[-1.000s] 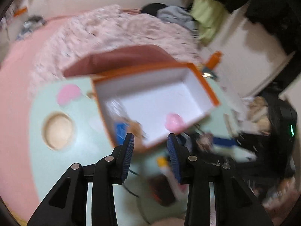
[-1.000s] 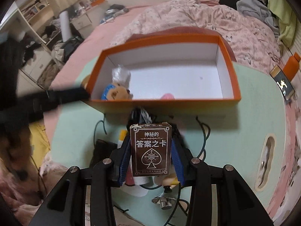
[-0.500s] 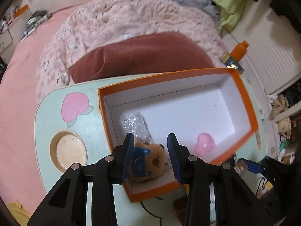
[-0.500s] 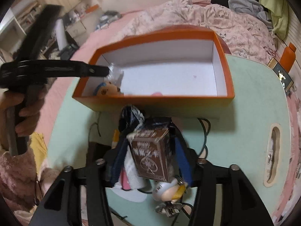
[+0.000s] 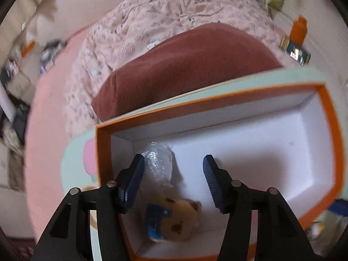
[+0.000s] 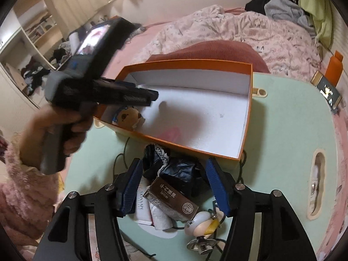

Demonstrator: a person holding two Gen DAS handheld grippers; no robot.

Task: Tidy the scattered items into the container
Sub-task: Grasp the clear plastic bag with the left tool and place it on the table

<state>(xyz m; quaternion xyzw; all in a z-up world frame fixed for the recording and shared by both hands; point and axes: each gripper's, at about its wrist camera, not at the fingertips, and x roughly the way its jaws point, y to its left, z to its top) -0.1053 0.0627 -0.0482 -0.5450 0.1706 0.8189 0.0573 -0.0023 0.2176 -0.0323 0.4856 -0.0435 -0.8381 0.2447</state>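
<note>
On the tabletop (image 6: 282, 117), the brown card box (image 6: 173, 198) lay flat between the spread right tool (image 6: 174, 184), long axis slanting near-right to far-left. Orange box (image 6: 246, 117) held teddy bear (image 5: 174, 221) and bubble wrap (image 5: 158, 163); left tool (image 5: 174, 182) spread above them, holding nothing.

Left wrist view: close above the orange box (image 5: 217, 102), facing steeply down into it. Right wrist view: farther back over the table (image 6: 282, 113), facing the same box (image 6: 189, 62).
</note>
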